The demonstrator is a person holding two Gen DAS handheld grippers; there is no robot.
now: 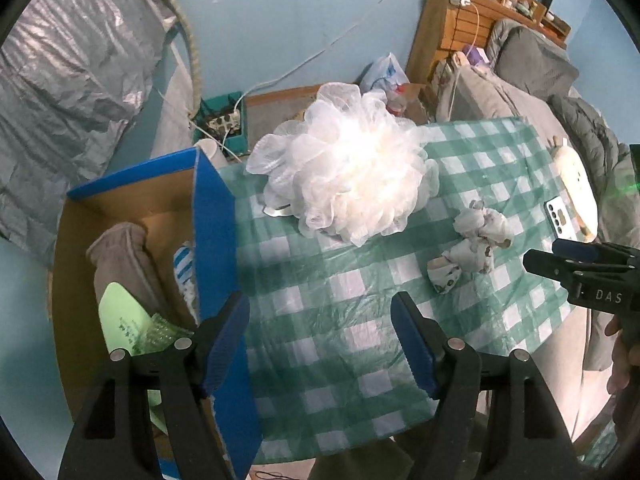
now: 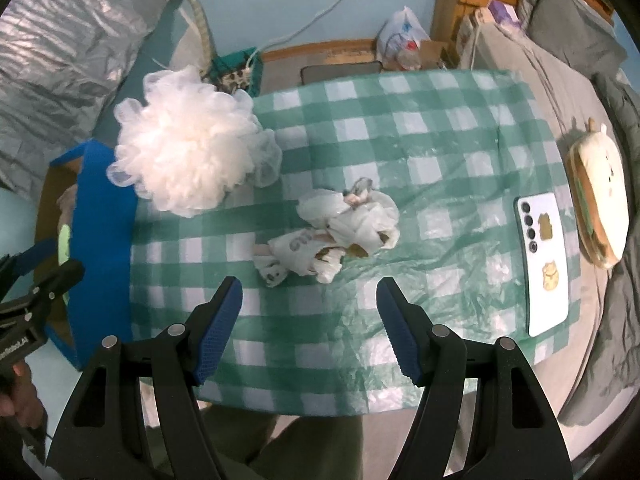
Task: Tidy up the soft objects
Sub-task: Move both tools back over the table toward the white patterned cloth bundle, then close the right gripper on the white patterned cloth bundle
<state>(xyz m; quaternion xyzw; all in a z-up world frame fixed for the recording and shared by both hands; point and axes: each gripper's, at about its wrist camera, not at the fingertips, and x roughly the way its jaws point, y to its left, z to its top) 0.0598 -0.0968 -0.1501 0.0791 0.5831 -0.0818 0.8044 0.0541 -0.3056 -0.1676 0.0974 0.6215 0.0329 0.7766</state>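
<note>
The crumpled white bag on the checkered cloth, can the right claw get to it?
Probably yes. The right claw is open and empty, and the crumpled white bag lies just ahead of it on the checkered cloth, with nothing between them. The fluffy white pouf sits off to the side.

Both wrist fisheyes look steeply down, fairly near; left over surface's [image 1: 320, 320] box side, right mid-surface (shared: checkered cloth [image 2: 400, 140]).

A puffy white mesh bath sponge [image 2: 188, 152] is sitting near the table's far left corner, touching the blue-edged cardboard box [image 1: 212, 216] standing at the left edge. A crumpled white printed plastic bag [image 2: 332, 236] is lying mid-table. Inside the box, a brownish fabric roll [image 1: 120, 256], a blue-striped cloth [image 1: 185, 268] and a pale green piece [image 1: 120, 316] are lying.
</note>
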